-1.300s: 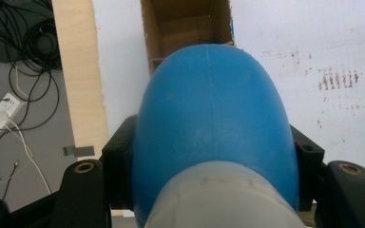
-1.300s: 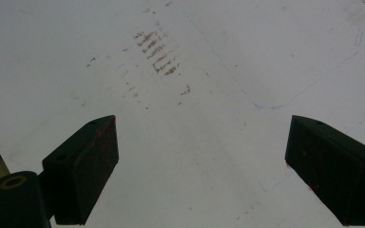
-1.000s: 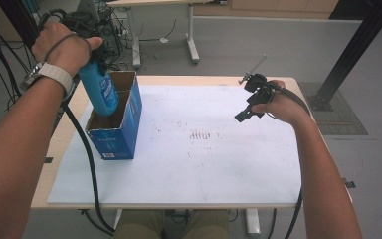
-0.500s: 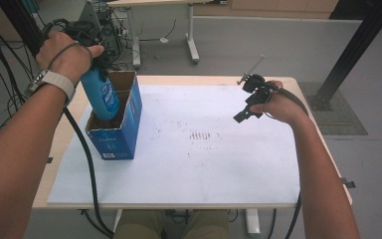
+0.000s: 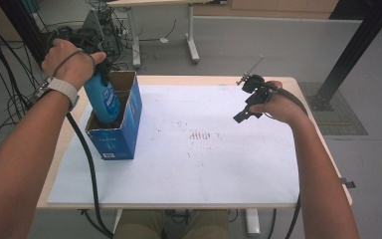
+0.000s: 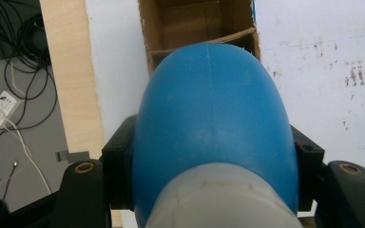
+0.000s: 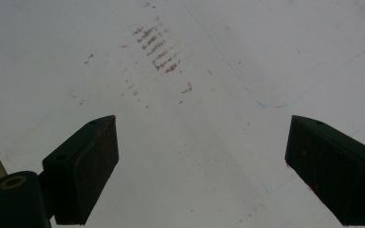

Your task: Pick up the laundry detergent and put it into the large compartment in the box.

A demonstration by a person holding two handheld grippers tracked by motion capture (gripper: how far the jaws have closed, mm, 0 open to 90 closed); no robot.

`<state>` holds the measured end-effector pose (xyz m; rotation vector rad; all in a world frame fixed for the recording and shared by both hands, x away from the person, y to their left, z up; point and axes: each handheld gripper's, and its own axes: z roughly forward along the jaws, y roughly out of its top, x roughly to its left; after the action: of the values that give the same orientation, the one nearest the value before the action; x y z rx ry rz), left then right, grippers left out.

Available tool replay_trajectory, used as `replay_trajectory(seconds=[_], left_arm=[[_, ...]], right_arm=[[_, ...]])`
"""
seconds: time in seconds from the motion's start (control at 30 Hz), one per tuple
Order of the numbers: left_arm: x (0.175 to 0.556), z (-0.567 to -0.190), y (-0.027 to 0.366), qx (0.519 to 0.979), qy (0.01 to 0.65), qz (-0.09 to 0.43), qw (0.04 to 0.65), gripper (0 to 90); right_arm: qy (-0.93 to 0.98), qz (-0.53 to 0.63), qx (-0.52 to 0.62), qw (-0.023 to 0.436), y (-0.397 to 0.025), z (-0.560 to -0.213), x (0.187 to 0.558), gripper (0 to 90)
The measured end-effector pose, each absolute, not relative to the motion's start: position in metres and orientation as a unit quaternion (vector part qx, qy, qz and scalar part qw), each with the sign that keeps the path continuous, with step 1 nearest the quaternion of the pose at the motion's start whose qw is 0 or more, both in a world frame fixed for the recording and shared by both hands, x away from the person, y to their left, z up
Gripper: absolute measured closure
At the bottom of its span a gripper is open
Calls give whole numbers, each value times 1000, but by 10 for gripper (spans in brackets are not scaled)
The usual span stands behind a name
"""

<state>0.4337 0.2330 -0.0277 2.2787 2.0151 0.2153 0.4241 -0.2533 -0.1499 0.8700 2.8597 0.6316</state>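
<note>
Table: a pale wooden table [image 5: 298,83] under a white sheet [image 5: 204,169], which carries a patch of reddish-brown smudges [image 5: 201,135] near its middle.
Box: an open blue cardboard box [image 5: 122,130] stands upright at the sheet's left side, its brown inside on show in the left gripper view.
Bottle: a blue bottle [image 5: 102,99] with a pale grey neck end sits partly down inside the box, leaning a little; in the left gripper view its rounded body [image 6: 214,118] hangs over the open box [image 6: 197,21].
Left gripper: the left gripper [image 5: 87,42], in the person's left hand above the box, is clamped on the bottle just below the neck, one black jaw pressed to each side.
Right gripper: the right gripper [image 5: 251,102] hovers over the right part of the sheet, well apart from the box, its jaws spread wide with nothing between them; its own view [image 7: 202,175] looks down at bare sheet and the smudges.
</note>
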Motion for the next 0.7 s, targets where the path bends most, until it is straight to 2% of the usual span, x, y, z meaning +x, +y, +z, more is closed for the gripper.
replay_trajectory(seconds=[0.7], left_arm=[[442,-57,227,754,654,58,37,378]], right_arm=[[934,208,289,40,-256,-153,425,109]])
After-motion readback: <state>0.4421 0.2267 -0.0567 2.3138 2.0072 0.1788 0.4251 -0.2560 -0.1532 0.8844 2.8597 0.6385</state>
